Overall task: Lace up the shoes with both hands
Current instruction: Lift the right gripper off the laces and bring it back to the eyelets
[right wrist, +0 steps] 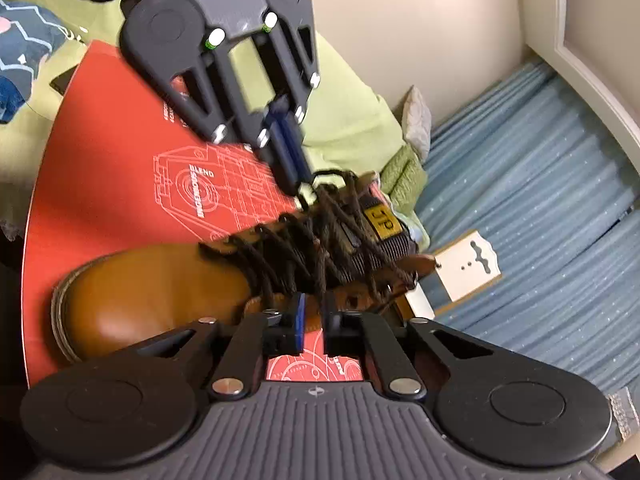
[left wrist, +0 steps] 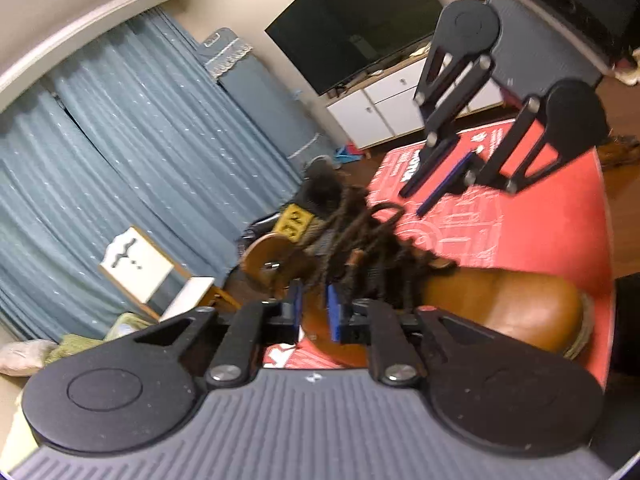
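A tan leather lace-up boot [right wrist: 160, 292] lies on its side on a red printed mat [right wrist: 104, 152]; its yellow tongue label [right wrist: 382, 218] reads "JP". The left gripper [left wrist: 314, 304] stands narrowly parted with a dark brown lace [left wrist: 320, 276] between the pads. The right gripper [right wrist: 314, 316] stands narrowly parted around a lace strand at the boot's ankle.

A home living room — blue curtains [left wrist: 120, 152], wall television [left wrist: 352, 20] over white cabinet [left wrist: 384, 108].
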The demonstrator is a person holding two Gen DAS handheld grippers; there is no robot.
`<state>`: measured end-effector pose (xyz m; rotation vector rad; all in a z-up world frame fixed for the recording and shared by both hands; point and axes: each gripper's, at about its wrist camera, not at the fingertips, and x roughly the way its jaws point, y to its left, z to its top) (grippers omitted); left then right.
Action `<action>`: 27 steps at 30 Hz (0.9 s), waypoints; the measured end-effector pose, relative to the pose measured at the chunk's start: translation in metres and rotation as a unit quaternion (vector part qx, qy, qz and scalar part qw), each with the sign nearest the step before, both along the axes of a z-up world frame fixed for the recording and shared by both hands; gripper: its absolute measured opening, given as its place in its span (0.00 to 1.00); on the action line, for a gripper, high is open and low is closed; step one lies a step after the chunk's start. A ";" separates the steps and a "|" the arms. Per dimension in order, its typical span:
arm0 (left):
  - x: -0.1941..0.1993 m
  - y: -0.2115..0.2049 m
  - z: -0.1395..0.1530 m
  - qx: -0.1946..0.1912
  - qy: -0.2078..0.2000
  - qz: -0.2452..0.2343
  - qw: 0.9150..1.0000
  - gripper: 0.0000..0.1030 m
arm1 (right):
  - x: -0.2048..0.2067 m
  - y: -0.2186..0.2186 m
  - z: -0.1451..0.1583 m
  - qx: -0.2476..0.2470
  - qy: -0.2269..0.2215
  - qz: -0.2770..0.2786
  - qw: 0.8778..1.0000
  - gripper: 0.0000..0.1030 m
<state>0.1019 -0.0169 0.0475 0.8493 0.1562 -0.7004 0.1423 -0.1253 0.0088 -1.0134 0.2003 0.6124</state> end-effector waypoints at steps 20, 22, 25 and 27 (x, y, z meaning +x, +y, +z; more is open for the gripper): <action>0.006 0.016 0.009 -0.013 -0.053 -0.007 0.998 0.17 | 0.012 -0.011 0.005 0.024 -0.018 -0.037 0.999 0.06; 0.006 0.017 0.008 -0.003 -0.060 -0.003 0.998 0.17 | 0.012 -0.011 0.005 0.021 -0.016 -0.038 0.999 0.06; 0.005 0.010 -0.001 0.027 -0.070 -0.006 0.997 0.17 | 0.013 -0.013 0.003 0.019 -0.013 -0.039 0.999 0.06; 0.003 0.002 -0.009 0.041 -0.075 -0.016 0.996 0.17 | 0.014 -0.012 0.003 0.020 -0.015 -0.038 0.999 0.06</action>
